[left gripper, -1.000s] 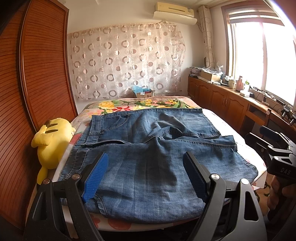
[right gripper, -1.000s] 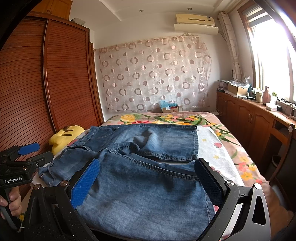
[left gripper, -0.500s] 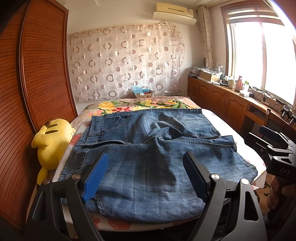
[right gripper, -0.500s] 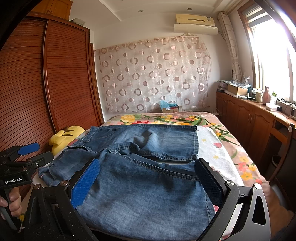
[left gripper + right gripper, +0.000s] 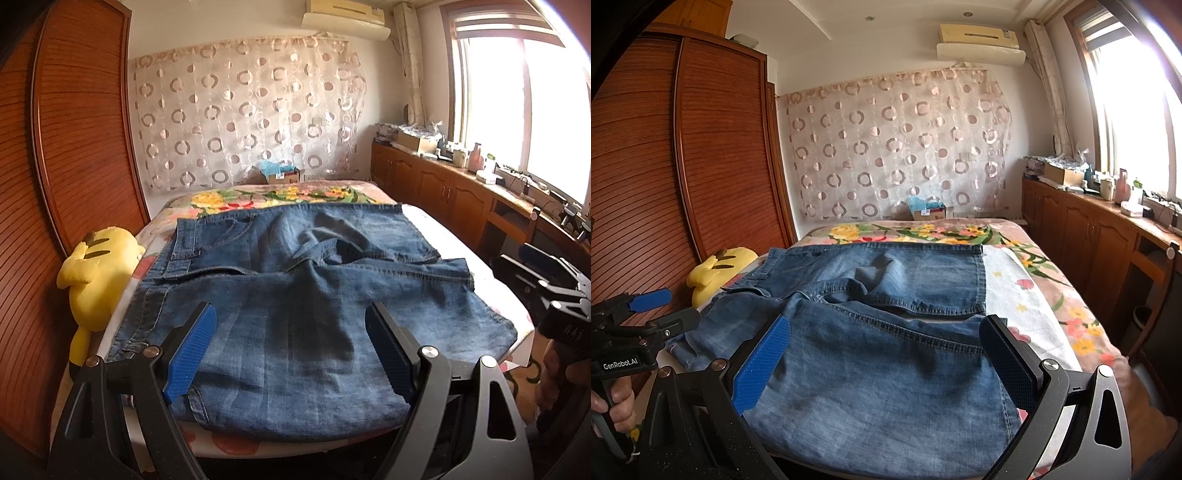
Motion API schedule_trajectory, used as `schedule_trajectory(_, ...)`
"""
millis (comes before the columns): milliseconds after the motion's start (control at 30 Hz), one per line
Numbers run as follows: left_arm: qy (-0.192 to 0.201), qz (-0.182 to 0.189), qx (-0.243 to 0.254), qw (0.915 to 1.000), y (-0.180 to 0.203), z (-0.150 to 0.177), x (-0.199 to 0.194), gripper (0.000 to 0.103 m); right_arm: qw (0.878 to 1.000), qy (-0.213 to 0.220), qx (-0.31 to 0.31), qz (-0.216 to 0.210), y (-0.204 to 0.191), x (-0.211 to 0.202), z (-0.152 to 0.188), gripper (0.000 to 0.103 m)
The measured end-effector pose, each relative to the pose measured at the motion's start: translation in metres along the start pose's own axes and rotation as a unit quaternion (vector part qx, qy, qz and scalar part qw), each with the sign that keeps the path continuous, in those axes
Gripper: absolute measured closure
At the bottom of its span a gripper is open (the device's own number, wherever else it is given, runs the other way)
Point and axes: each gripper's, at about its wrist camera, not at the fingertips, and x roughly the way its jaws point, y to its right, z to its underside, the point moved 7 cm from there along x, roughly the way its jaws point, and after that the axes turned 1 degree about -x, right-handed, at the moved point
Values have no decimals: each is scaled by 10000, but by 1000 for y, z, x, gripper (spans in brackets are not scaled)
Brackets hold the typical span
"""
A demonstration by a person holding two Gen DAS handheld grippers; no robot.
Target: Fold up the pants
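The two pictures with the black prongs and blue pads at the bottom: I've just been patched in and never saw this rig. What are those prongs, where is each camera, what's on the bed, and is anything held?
There is no robot arm here. A person holds a hand-held two-finger gripper in each hand, and each gripper carries a fisheye camera that looks forward along its own fingers.

In the left wrist view, the prongs are the left gripper, and the right gripper shows at the right edge. In the right wrist view, the prongs are the right gripper, with the left gripper at the left edge.

On the bed lies a pair of blue jeans, spread out with one part lying over another. A yellow plush toy sits beside the bed, against the wooden wardrobe.

Both grippers are open, above the near edge of the jeans. Nothing is held.
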Motion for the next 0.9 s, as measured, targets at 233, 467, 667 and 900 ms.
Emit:
schedule_trajectory(233, -256, 3, -20, 9997, -16, 13, 23, 19, 9998, -173, 44, 84, 5, 8, 4, 1)
schedule_trajectory(467, -443, -47, -142, 9989, -38, 27, 37, 19, 9990, -409, -35, 191, 12, 14, 9, 1)
schedule_trajectory(667, -605, -213, -308, 9975, -67, 39, 45, 19, 9974, -655, -75, 296, 20, 13, 13, 1)
schedule_trajectory(900, -701, -431, -496, 9954, -100, 51, 50, 19, 9951, -903, -66, 387, 30, -5, 17, 4)
